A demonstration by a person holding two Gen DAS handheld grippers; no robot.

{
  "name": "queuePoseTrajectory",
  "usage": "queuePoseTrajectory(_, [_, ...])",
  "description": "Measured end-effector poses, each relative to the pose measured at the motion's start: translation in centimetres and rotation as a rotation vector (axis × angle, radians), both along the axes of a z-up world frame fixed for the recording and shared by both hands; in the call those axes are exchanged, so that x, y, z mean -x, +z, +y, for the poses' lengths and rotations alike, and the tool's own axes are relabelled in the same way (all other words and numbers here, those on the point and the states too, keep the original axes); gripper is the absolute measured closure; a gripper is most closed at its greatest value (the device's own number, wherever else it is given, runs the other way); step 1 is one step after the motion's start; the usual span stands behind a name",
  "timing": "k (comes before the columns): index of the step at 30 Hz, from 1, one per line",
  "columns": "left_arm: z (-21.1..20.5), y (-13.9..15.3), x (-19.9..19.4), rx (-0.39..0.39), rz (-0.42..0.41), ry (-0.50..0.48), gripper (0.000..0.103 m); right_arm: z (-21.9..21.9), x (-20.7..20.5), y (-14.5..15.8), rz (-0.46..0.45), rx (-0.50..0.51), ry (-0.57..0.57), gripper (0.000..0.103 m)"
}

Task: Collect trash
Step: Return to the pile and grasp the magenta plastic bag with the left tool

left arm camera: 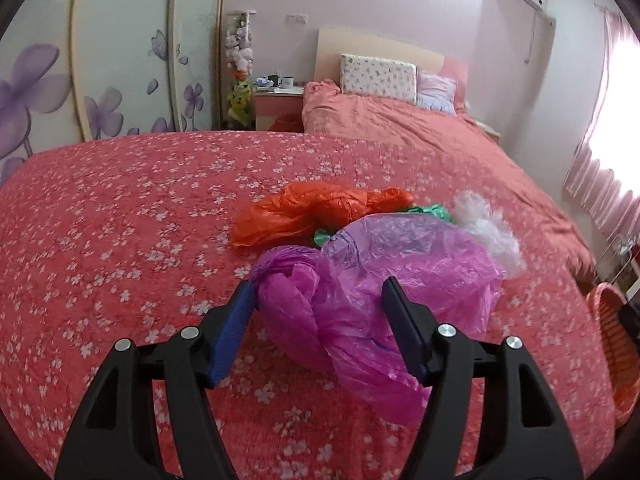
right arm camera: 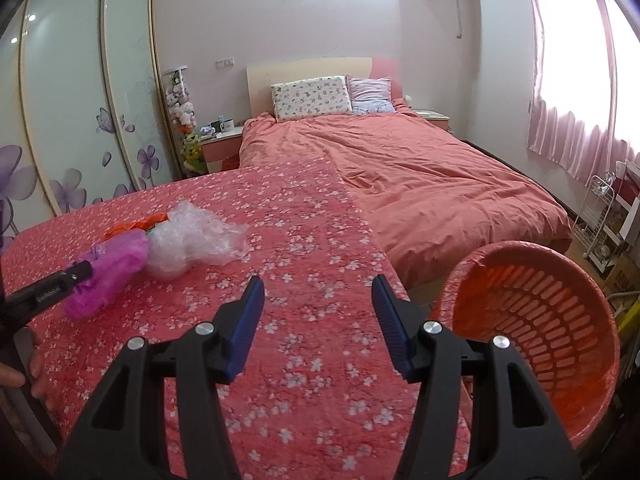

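Observation:
A crumpled purple plastic bag [left arm camera: 352, 272] lies on the red floral cloth [left arm camera: 120, 240]. My left gripper [left arm camera: 318, 284] straddles it with its jaws open, and the left pad is right against the bag's knotted end. Behind it are an orange bag [left arm camera: 312, 212], a green bag [left arm camera: 428, 212] and clear crinkled plastic [left arm camera: 488, 228]. In the right wrist view the same pile shows at the left: the purple bag [right arm camera: 112, 264] and the clear plastic [right arm camera: 192, 240]. My right gripper [right arm camera: 318, 280] hangs open over bare cloth, holding nothing.
An orange slatted basket [right arm camera: 540, 312] stands past the cloth's right edge, also at the right rim of the left wrist view [left arm camera: 612, 340]. Beyond the cloth is a bed [right arm camera: 420, 184] with pillows. A wire rack [right arm camera: 600, 216] stands under the curtained window, and a nightstand [right arm camera: 220, 148] sits by the wardrobe.

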State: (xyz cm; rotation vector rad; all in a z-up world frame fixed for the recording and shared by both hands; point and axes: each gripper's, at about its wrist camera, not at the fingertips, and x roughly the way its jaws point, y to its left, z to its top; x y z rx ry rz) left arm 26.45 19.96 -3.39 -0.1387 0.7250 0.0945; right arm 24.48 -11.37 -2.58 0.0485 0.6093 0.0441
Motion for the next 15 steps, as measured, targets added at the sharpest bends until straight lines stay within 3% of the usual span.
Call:
queuePoseTrajectory(6, [0.0,-0.5,-0.6,0.011,0.051,-0.006,0.037,0.8,-0.2,-0.3,0.003,0.009,0.010,0.048])
queuePoseTrajectory(11, [0.7,-1.7,-0.3,0.126,0.117,-0.020,0.037,1.4,-0.2,-0.4,0.002,0.017,0.010,0.048])
queuePoseTrajectory(15, [0.7,-1.4,0.2,0.143,0.098,-0.041,0.054,1.9,-0.3,-0.4,0.000,0.025,0.022,0.048])
